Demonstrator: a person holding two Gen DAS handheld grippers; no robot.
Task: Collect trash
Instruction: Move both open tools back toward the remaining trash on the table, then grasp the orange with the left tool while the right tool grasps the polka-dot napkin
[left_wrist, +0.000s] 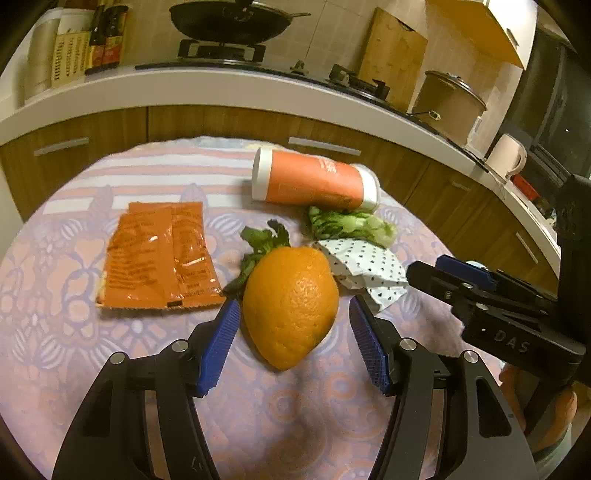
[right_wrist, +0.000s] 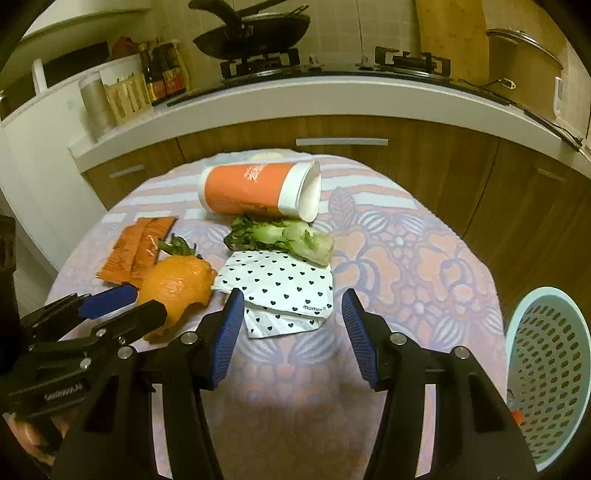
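Patterned tablecloth (right_wrist: 424, 258), tipped orange cup (right_wrist: 255, 190) empty, mesh basket (right_wrist: 546, 369), both hand-held grippers (left_wrist: 295, 332) (right_wrist: 291, 321) parted, empty.

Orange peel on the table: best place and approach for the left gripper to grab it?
Grip the orange peel across its narrower width, near the wide middle, coming down from the near side as the left gripper is now lined up. Its long axis runs toward the camera, so the open pads already flank its sides. It looks like a hollow shell, so probably squeeze gently.
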